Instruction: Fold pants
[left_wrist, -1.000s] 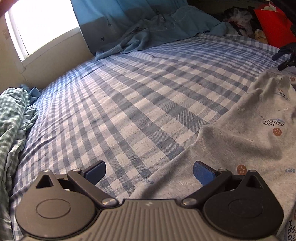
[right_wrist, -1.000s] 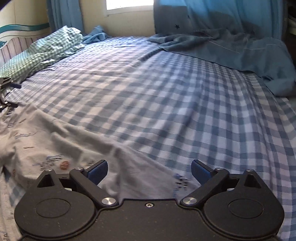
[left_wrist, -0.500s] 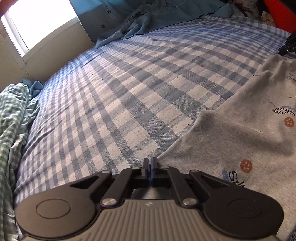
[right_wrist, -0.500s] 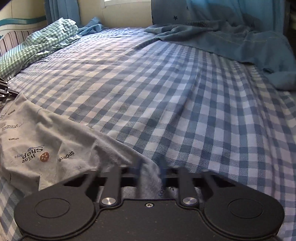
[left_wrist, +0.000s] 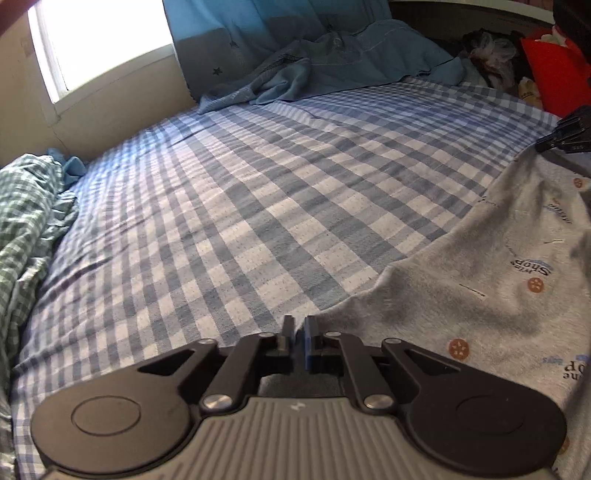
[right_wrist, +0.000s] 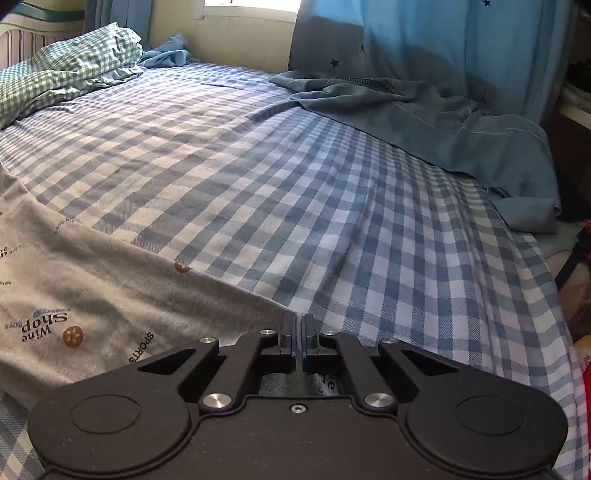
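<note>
While the grey pants (left_wrist: 509, 266) lie spread over the near part of the checked bed (left_wrist: 258, 206), the left hand-held gripper (left_wrist: 297, 341) sits at their left corner, its jaws a little apart and opening; whether cloth is pinched between them is hard to tell. To the right, the right hand-held gripper (right_wrist: 297, 341) has its jaws pressed together on the pants' (right_wrist: 74, 295) right edge. Far off, a green checked pillow (right_wrist: 70, 70) lies left and a blue blanket (right_wrist: 443, 122) right.
</note>
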